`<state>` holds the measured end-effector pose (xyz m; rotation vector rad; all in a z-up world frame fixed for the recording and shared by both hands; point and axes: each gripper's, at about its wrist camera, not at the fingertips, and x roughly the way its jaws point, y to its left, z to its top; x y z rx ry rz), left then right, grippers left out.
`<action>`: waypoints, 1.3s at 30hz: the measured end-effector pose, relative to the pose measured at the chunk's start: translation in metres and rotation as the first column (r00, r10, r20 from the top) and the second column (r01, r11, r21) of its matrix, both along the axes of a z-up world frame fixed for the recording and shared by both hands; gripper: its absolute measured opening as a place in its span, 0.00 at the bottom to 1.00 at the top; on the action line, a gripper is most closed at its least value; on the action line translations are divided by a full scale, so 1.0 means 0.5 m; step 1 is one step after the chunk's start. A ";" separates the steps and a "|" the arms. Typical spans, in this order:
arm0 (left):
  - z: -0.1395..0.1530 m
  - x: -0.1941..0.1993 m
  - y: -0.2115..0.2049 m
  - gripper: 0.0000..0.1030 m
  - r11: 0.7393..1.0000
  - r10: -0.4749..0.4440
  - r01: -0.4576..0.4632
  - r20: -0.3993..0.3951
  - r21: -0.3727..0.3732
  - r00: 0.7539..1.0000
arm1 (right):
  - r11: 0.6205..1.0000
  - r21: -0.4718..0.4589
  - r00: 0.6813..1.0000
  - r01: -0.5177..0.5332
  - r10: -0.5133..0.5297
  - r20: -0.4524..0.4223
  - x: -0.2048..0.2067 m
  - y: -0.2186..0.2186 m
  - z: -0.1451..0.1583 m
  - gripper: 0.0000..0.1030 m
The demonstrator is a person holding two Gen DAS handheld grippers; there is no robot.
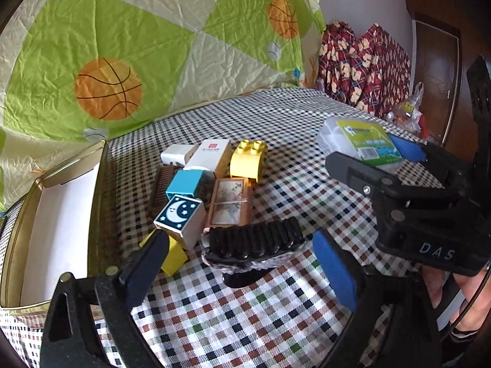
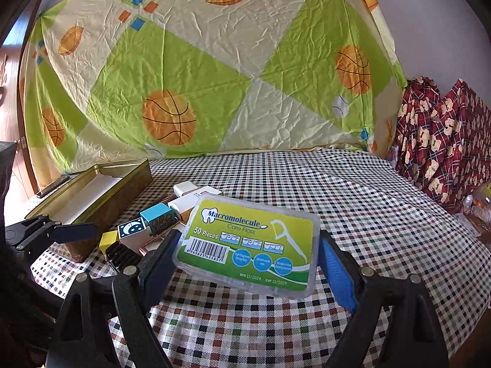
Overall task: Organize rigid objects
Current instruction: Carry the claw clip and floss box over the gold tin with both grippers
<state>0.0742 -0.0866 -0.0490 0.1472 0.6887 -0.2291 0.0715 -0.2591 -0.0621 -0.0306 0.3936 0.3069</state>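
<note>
A clear plastic floss box [image 2: 245,242] with a green and yellow label marked 50 pieces is clamped between the blue pads of the right gripper [image 2: 245,263] above the checked tablecloth [image 2: 368,202], while the left gripper [image 1: 242,263] is spread open around a black hair clip [image 1: 254,242].

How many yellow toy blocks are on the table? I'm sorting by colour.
2: a studded yellow block at the pile's far end, and a plain yellow block under the moon cube. Others may be hidden.
</note>
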 end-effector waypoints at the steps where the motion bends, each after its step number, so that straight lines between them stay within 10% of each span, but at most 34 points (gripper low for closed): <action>1: -0.004 0.004 -0.004 0.93 1.000 -0.011 0.011 -0.018 0.002 1.000 | 1.000 0.005 1.000 -0.002 0.002 0.000 0.000 -0.002 -0.001 0.85; 6: -0.027 0.023 -0.023 0.70 0.999 -0.049 0.048 -0.102 -0.011 0.994 | 1.000 0.014 1.000 -0.007 0.007 0.004 0.000 -0.008 0.000 0.85; 39: 0.054 -0.028 0.131 0.69 0.982 0.178 -0.156 0.250 -0.106 0.952 | 0.992 0.007 0.985 -0.125 0.123 0.119 0.002 0.099 0.047 0.85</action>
